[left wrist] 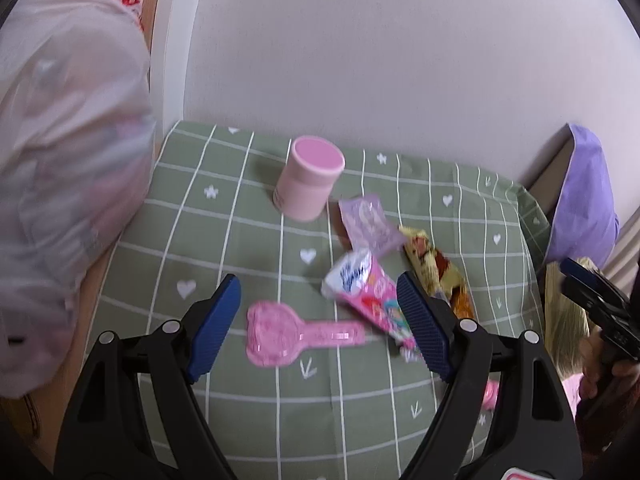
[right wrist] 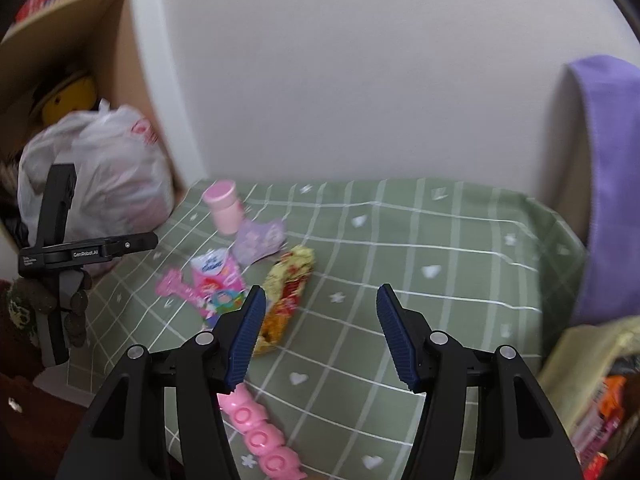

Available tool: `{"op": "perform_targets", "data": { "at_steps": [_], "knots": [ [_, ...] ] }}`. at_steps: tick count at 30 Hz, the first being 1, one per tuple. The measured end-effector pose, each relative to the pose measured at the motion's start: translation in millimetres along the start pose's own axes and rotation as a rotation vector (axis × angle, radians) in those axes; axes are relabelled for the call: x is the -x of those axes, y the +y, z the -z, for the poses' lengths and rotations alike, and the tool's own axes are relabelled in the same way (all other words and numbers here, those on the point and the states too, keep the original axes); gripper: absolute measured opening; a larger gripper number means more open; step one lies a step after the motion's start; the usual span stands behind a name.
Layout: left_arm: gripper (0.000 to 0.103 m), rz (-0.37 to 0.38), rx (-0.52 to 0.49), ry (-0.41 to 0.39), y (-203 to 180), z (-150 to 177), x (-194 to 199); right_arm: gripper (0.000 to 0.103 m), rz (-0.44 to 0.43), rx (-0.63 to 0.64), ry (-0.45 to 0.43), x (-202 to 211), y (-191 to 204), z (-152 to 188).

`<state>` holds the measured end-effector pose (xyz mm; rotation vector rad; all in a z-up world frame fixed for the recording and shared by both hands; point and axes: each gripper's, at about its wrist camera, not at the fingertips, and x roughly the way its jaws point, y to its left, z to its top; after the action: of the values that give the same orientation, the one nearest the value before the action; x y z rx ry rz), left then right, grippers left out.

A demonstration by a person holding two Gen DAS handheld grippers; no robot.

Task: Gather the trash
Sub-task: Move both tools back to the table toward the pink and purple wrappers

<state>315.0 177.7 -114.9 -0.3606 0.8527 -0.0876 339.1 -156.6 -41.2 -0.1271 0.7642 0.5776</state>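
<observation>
Wrapper [right wrist: 286,300] – long axis away from right claw [right wrist: 320,334].

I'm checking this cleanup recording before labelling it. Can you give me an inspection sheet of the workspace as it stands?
Surface: green checked cloth, no spills seen.
Job's things: purple wrapper, pink-and-white wrapper and yellow wrapper lie close together mid-cloth.
Clutter: pink capped bottle upright; pink hand mirror flat; pink ridged toy at the near edge.
Grippers: left tongs open over the mirror; right tongs open, nothing between them.
Cables: nothing seen.
Surroundings: white plastic bag at left, purple cloth at right, white wall behind.
</observation>
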Motion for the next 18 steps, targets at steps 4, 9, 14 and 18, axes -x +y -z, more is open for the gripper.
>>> {"op": "perform_targets", "data": {
  "at_steps": [4,9,14,18],
  "knots": [
    [0.076,0.0,0.033,0.035,2,9,3,0.055,-0.107,0.026,0.057,-37,13,-10],
    [0.076,0.016,0.052,0.078,-1,27,8,0.055,-0.256,0.049,0.13,-100,39,-29],
    [0.076,-0.002,0.13,0.068,12,39,19,0.049,-0.319,-0.094,0.261,-156,48,-39],
    [0.076,-0.024,0.2,0.042,23,41,24,0.047,-0.226,-0.171,0.319,-185,42,-34]
  ]
}}
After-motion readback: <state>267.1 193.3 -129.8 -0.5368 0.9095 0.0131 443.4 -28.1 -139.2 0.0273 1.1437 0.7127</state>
